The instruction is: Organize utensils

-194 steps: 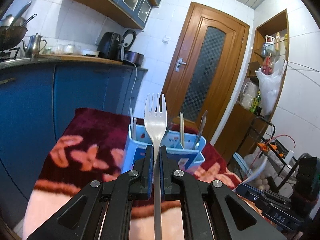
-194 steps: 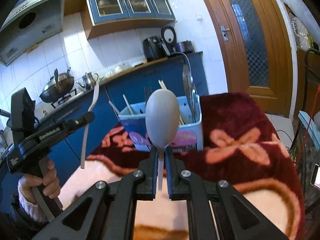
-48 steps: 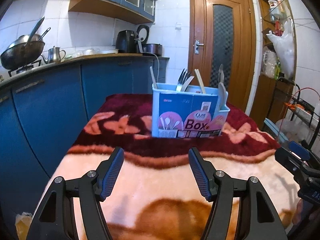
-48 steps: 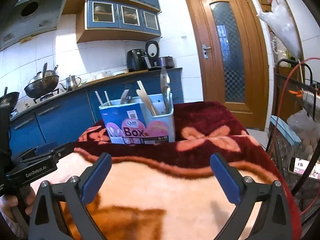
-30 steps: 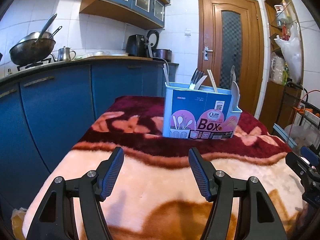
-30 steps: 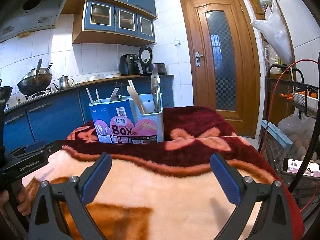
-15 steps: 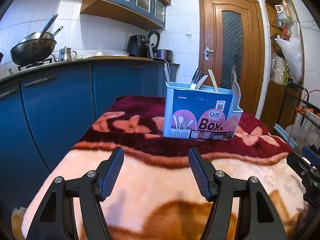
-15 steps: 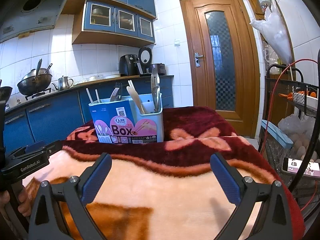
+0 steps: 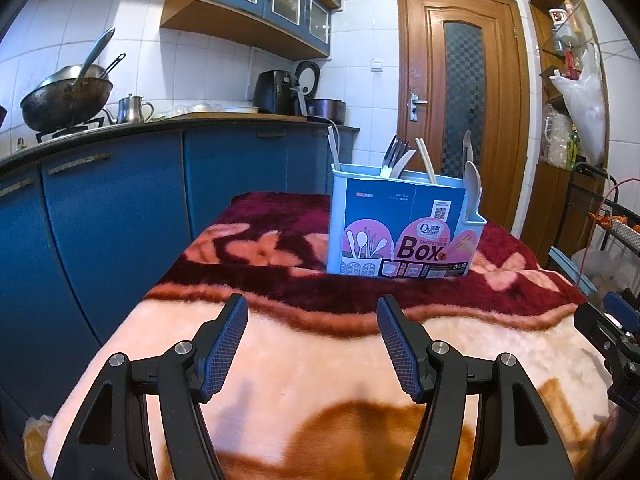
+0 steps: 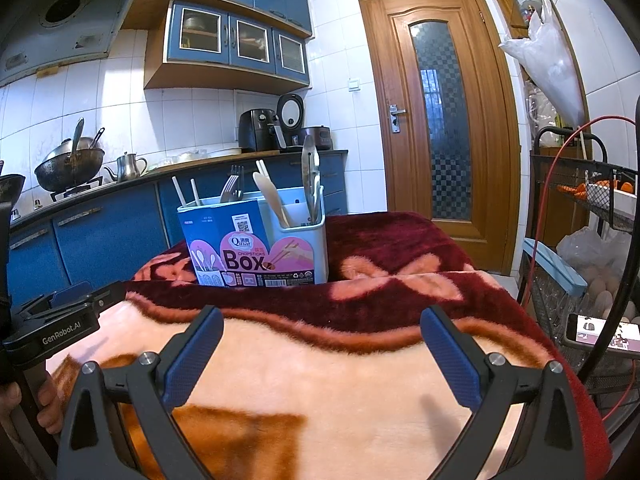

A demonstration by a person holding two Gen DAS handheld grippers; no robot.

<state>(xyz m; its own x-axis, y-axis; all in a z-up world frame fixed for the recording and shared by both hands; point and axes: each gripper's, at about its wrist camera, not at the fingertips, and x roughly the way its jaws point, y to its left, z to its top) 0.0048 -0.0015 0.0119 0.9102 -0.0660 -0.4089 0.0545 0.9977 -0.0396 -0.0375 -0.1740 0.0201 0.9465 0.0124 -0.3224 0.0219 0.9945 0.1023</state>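
Left tongs point(image 9: 312, 334) and right tongs point(image 10: 321, 346) both spread wide, empty, low over the blanket-covered surface point(image 9: 320, 380), clear of the work. Further back, utensil box point(image 10: 256, 244) stands upright holding forks point(image 10: 234, 188), spoons, chopsticks, sorted by compartment. Task looks finished.

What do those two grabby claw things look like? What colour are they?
Both are black frames with silver bolts. The left gripper has dark blue, finely gridded fingers. The right gripper has brighter blue fingers. From the right view, the left one's side reads "GenRobot.AI" in white, above a bare hand.
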